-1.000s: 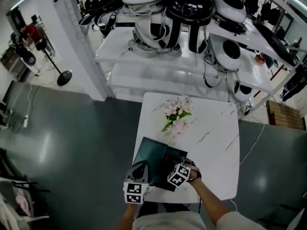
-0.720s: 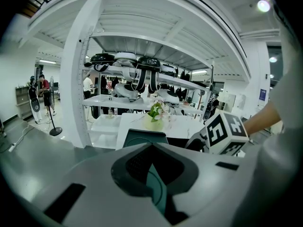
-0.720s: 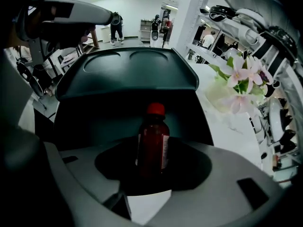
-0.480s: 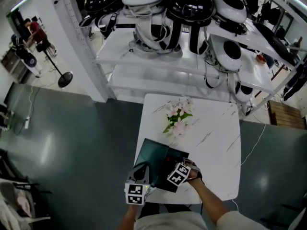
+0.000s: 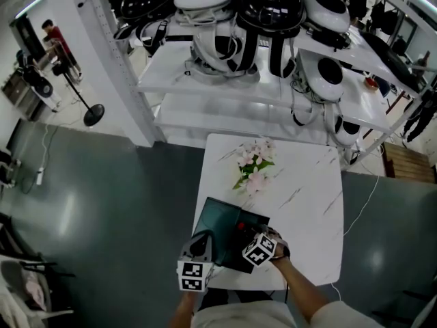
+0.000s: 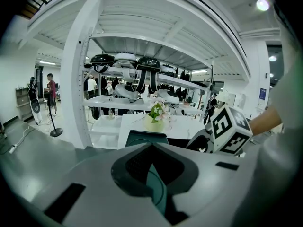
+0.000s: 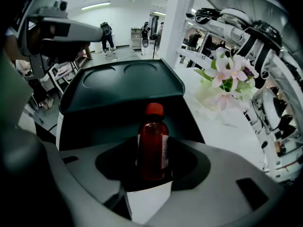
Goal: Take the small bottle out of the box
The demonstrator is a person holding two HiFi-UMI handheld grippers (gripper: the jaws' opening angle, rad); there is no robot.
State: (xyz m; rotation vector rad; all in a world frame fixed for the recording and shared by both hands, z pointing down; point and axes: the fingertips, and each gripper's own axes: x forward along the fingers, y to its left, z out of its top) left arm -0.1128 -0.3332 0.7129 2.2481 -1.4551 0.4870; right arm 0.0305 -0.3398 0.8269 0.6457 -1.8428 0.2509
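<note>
Bottle-lifting step, by the look of it. Small bottle, red-capped and upright, clasped low on its body by the right gripper, jaws closed in to the bottle's width. Poised over the open box, dark green, at the near edge of the bench toward the near-left corner. Impossible to judge whether the base is clear of the box wall. Directly beneath the bottle, a white piece, not identifiable. Left gripper down at the box's near-left corner, jaws drawn almost together on a thin teal edge of the box, apparently pinching it to steady it.

For a clean finish:
- Lift straight up and keep the bottle vertical, since a smooth round body probably twists easily in a flat grip.
- Hold the squeeze even, neither loosening it nor crushing harder.
- Keep the box pinned down with the left gripper until the base is plainly above the rim.
- Mind the raised lid just behind the bottle, and avoid drifting toward the bench's far edge early.
- Once clear, carry it toward the bare marble by the right edge, well away from the flowers standing nearer the far edge.
</note>
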